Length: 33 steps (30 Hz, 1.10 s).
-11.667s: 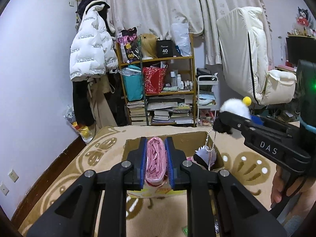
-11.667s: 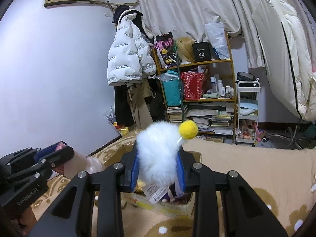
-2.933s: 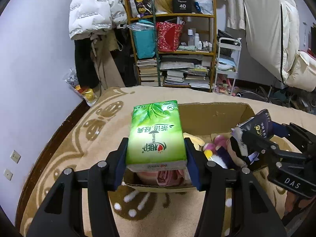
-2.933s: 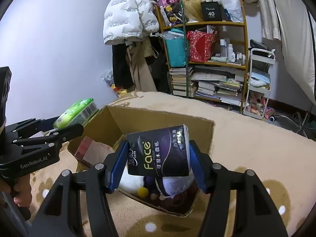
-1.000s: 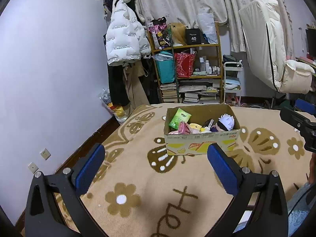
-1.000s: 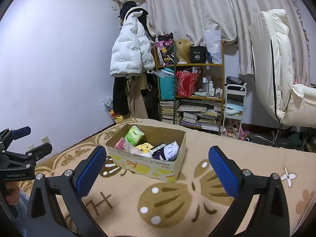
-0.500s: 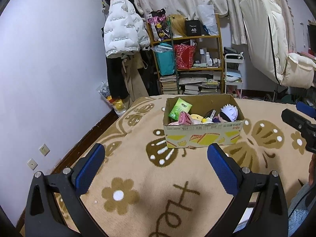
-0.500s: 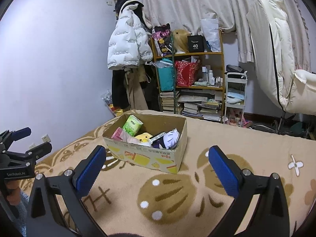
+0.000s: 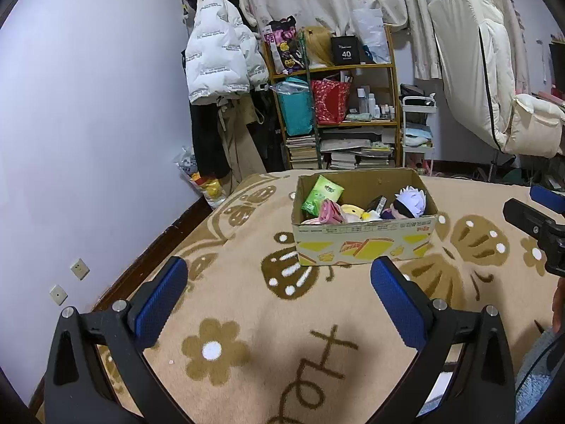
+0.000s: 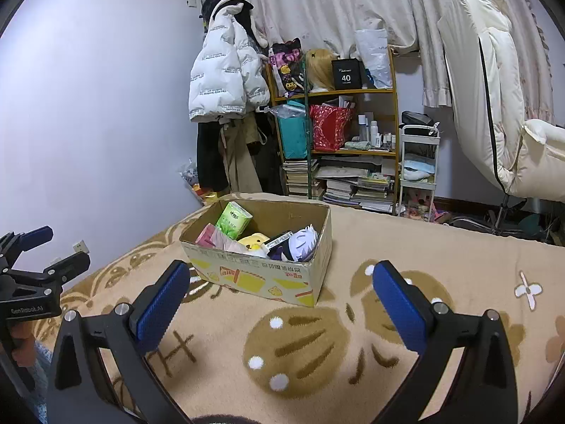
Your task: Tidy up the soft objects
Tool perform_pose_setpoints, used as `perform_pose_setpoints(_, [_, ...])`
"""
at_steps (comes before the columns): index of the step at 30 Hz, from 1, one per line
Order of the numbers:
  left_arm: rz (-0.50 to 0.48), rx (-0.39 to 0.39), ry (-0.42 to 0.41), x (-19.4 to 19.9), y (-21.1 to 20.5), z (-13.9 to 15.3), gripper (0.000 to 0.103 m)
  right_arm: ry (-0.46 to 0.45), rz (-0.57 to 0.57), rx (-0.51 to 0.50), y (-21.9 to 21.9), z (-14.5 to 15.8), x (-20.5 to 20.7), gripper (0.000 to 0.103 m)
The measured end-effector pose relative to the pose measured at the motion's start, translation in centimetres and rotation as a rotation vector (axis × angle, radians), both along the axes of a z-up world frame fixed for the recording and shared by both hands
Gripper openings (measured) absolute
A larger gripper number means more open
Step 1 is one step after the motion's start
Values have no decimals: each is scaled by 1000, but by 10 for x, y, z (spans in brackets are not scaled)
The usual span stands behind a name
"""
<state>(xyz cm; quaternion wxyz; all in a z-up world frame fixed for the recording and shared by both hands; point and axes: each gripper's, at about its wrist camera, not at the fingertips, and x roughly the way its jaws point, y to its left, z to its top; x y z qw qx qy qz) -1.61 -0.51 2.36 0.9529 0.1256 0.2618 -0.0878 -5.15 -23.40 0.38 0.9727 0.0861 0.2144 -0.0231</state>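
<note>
A cardboard box [image 9: 363, 243] [image 10: 254, 279] stands on the beige patterned blanket [image 9: 247, 318]. It holds a green tissue pack [image 9: 322, 192] [image 10: 233, 219], a pink bag [image 9: 330, 212], a yellow plush [image 10: 255, 242], a dark tissue pack [image 9: 376, 204] and a white-haired plush doll [image 9: 409, 201] [image 10: 303, 243]. My left gripper [image 9: 279, 296] is open and empty, well in front of the box. My right gripper [image 10: 280, 300] is open and empty, in front of the box, and its tip shows at the right edge of the left wrist view [image 9: 533, 217].
A cluttered shelf [image 9: 335, 113] with books and bags stands behind the bed, with a white puffer jacket [image 9: 219, 60] hung to its left. A white cart [image 10: 418, 166] and a cream-covered chair [image 10: 505, 106] stand at the right. The wall [image 9: 88, 123] is on the left.
Both grippers let go of their tissue packs into the box and pulled back from it. Over the last second both views have shifted only slightly.
</note>
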Motion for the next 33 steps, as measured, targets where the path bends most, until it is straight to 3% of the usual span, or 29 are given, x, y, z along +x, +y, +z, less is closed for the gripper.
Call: perform_pose_setpoints(33, [-16,1,-3,-4,-4,-2,102,7,-2,1,-2,-1,0,103])
